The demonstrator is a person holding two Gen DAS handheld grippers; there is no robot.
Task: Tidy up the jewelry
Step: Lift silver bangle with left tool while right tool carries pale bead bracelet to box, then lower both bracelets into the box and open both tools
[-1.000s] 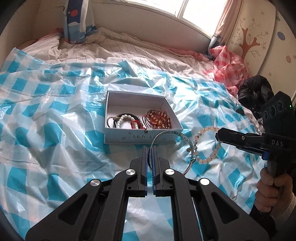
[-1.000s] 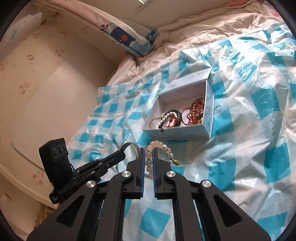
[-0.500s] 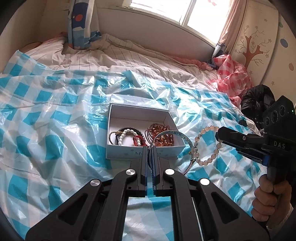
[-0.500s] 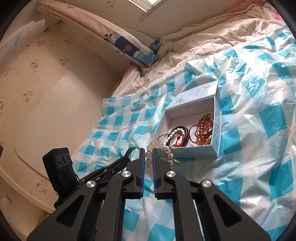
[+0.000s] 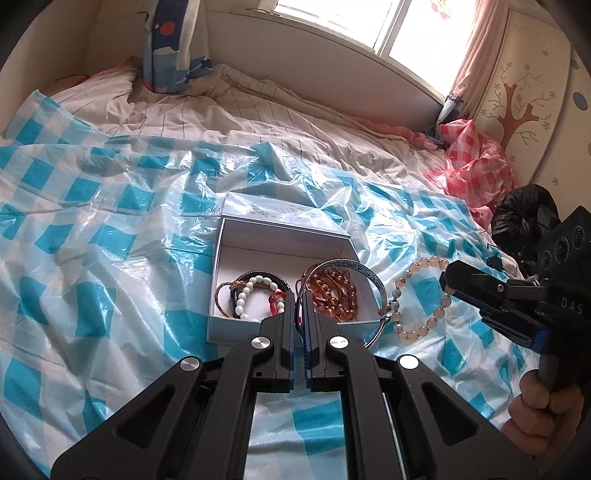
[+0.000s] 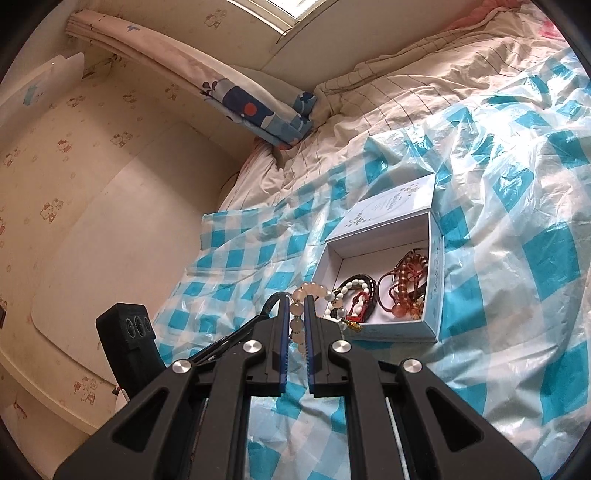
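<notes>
- Black fingers [image 5: 291, 314] of the left gripper [image 5: 300, 306] were clenched on a thin metal bangle [image 5: 354, 267], whose loop arched over the near right corner of the box [image 5: 218, 258].
- Just to its right, the right gripper [image 6: 297, 314] was clamped on a bracelet of pale pink beads [image 5: 417, 295], which hung above the sheet beside the box; a hand [image 5: 539, 413] gripped its handle.
- Beyond both, the open white box sat on a blue-and-white checked plastic sheet [image 5: 92, 236] spread over the bed [image 5: 258, 114].
- Inside lay a white bead bracelet [image 5: 247, 295], dark cords, a red piece and amber beads [image 5: 332, 291].
- Farther off were a patterned pillow [image 5: 170, 40], a red checked bag [image 5: 476, 158], a black bag [image 5: 524, 214] and the window [image 5: 354, 22].
</notes>
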